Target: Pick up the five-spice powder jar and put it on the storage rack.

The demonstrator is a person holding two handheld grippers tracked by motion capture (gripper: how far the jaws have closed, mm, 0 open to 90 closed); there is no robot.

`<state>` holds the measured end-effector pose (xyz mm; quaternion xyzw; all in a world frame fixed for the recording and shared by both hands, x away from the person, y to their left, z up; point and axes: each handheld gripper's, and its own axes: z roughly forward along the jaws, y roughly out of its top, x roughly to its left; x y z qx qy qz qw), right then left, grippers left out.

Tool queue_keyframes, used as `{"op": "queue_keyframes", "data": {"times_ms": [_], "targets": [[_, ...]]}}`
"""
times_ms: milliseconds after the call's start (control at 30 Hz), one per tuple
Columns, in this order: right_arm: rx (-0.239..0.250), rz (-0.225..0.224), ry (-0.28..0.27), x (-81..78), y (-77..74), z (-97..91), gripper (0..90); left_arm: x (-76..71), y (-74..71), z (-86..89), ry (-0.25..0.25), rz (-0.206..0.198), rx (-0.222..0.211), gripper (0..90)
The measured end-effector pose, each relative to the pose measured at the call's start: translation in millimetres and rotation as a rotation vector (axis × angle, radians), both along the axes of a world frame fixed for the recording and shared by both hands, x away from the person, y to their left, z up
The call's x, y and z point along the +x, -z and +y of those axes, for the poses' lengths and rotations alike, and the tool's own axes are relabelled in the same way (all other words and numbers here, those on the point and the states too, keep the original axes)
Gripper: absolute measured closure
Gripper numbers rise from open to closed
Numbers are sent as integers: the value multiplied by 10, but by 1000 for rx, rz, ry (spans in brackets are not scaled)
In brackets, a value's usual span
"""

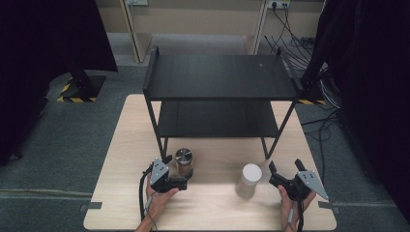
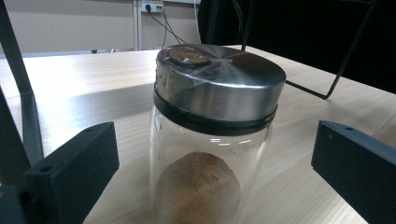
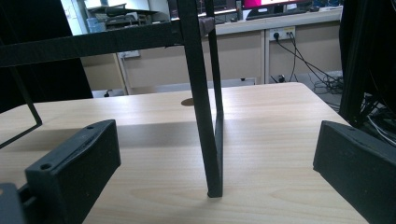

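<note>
A glass jar (image 1: 183, 162) with a steel lid and brown contents stands on the wooden table (image 1: 208, 205), in front of the shelf's left leg. My left gripper (image 1: 177, 170) is open around it. In the left gripper view the jar (image 2: 212, 140) stands between the two black jaws of the left gripper (image 2: 215, 140) with a gap on each side. A second jar (image 1: 249, 180), with a white lid, stands at the right. My right gripper (image 1: 285, 166) is open just right of it. In the right gripper view the right gripper (image 3: 217, 140) faces the shelf's leg (image 3: 205, 116) with nothing held.
A black two-tier shelf (image 1: 220, 77) stands on the far half of the table, both levels bare. Its thin legs (image 1: 162, 140) come down close behind the jars. Grey carpet surrounds the table, and cables (image 1: 326, 121) lie at the right.
</note>
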<state>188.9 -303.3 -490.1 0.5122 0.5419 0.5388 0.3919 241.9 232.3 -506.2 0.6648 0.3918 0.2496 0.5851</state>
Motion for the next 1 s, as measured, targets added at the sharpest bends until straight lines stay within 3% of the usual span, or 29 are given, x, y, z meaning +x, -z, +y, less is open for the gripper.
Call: {"op": "queue_keyframes", "data": {"times_ms": [1000], "targets": [[11,-4,-6,-1,9,-11,9,4,-11,-8,-1,5,6,3]]}}
